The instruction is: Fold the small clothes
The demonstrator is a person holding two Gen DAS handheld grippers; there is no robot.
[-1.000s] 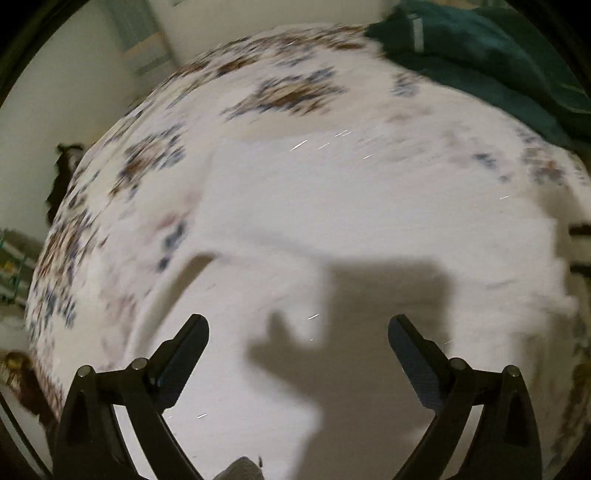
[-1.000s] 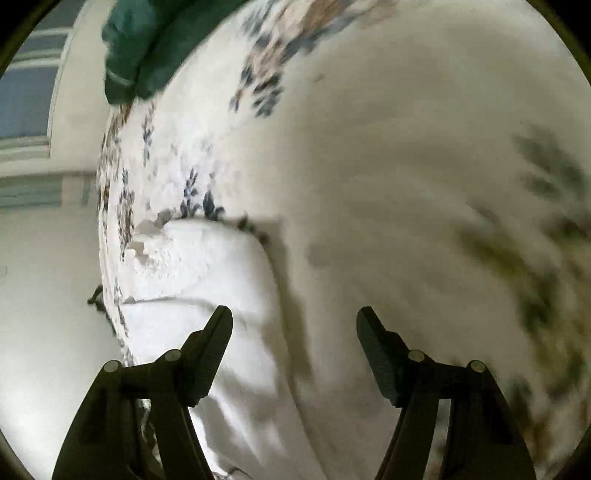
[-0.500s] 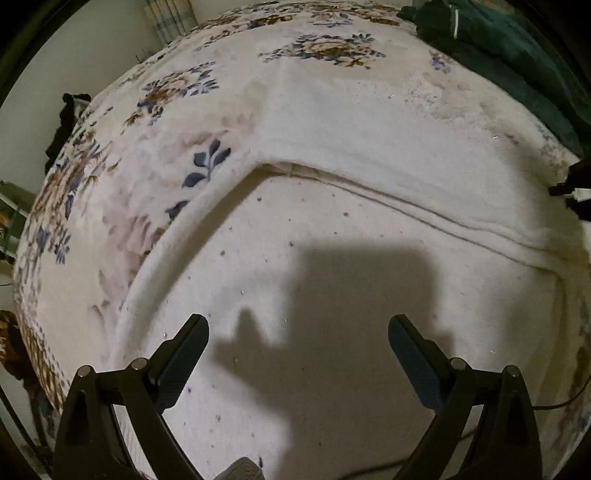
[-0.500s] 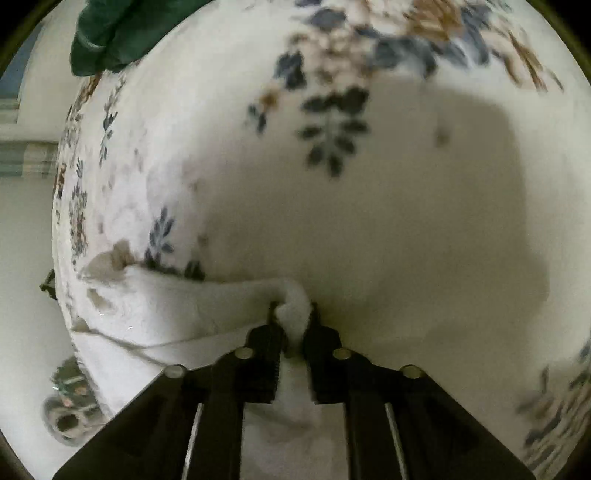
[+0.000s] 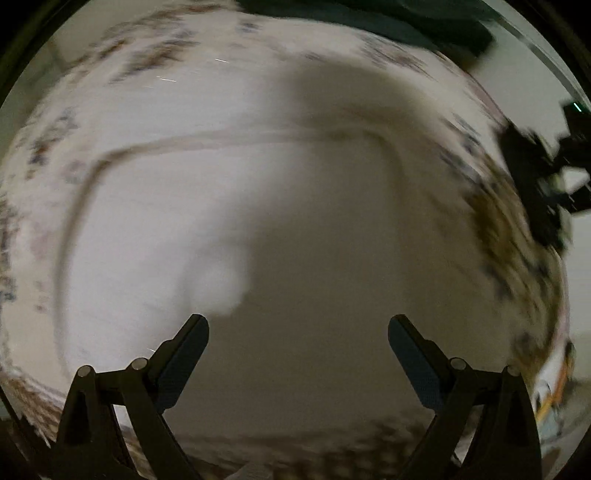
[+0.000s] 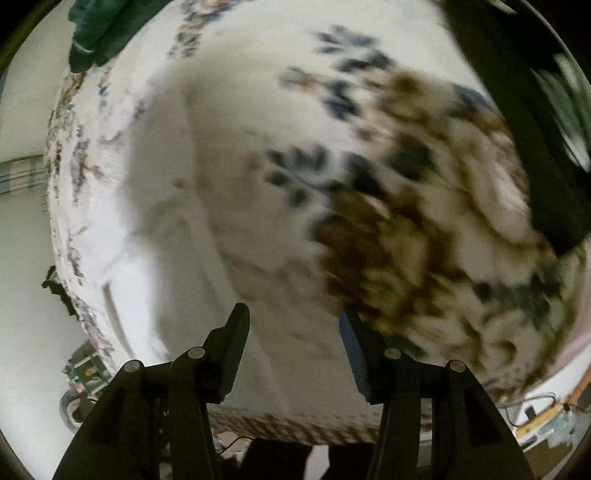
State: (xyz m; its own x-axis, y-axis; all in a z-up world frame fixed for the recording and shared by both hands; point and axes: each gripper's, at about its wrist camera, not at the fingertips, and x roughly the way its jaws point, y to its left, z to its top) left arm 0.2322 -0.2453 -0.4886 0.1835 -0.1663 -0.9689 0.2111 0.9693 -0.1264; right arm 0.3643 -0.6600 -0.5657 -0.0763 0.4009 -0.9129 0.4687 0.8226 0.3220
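Note:
A white fluffy garment [image 5: 229, 206] lies flat on the floral bedspread [image 5: 509, 236], its folded edge running across the far side in the blurred left wrist view. My left gripper [image 5: 298, 332] is open and empty above the garment. In the right wrist view the same white garment [image 6: 155, 229] lies to the left on the bedspread [image 6: 406, 206]. My right gripper [image 6: 293, 325] is open and empty, just above the garment's right edge.
A dark green cloth lies at the bed's far edge in both views [image 5: 369, 18] [image 6: 92, 33]. The other gripper's dark body [image 5: 535, 177] shows at the right of the left view. Clutter on the floor [image 6: 85, 369] lies past the bed's left edge.
My right gripper has let go of the white garment and opened, pulling back. Both cameras are moving fast, so both views are blurred. The garment now lies folded flat.

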